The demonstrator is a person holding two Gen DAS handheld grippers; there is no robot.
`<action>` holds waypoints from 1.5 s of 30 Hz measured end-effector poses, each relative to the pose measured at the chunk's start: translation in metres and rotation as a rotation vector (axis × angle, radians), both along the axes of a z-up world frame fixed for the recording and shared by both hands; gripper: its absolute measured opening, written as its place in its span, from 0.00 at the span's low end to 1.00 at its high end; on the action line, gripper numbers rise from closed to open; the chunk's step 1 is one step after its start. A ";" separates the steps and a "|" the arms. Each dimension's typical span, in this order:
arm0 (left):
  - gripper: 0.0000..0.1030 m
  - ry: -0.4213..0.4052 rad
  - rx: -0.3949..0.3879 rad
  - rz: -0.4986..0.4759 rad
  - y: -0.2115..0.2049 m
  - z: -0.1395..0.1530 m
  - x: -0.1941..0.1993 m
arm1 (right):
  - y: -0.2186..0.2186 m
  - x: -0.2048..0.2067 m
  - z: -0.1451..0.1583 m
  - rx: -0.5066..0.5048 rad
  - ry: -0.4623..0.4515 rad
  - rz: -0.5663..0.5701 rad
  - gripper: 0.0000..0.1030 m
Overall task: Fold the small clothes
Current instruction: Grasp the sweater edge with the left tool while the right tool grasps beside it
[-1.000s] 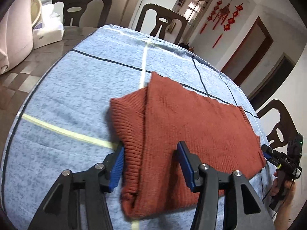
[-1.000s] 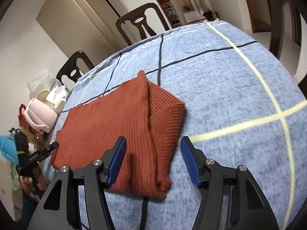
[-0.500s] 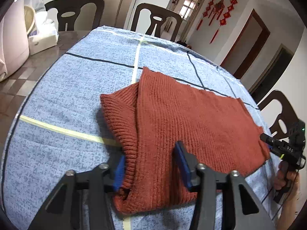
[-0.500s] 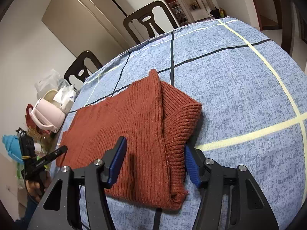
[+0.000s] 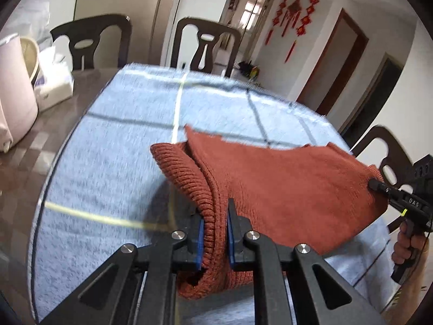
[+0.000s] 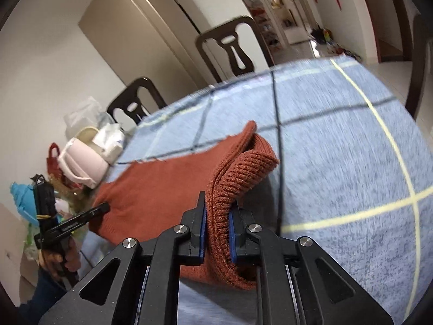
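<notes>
A rust-red knitted sweater lies folded on a blue checked tablecloth, its near edge raised off the cloth. My left gripper has its jaws closing, blue pads pressed on the ribbed left end. In the right wrist view my right gripper is closing too, pads squeezing the ribbed right end of the sweater. Each view shows the other gripper pinching the far corner: the right one, the left one. The sweater hangs stretched between them.
A pink jug and a white tissue pack stand on the bare table left of the cloth. Dark chairs ring the table. A hand holds the right gripper's handle. The cloth stretches beyond the sweater.
Both grippers went from wide open around the sweater's near corners to closed on them. Both rose, lifting the near edge off the cloth.
</notes>
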State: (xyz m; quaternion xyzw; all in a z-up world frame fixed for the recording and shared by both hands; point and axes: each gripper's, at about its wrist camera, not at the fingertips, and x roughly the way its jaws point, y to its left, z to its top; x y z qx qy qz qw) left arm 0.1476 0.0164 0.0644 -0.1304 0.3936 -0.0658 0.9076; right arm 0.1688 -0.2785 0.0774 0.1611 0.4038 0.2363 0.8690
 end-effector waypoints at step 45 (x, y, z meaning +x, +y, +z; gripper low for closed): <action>0.16 0.083 -0.110 -0.048 0.009 -0.053 -0.100 | -0.054 -0.094 -0.061 -0.044 0.185 -0.121 0.20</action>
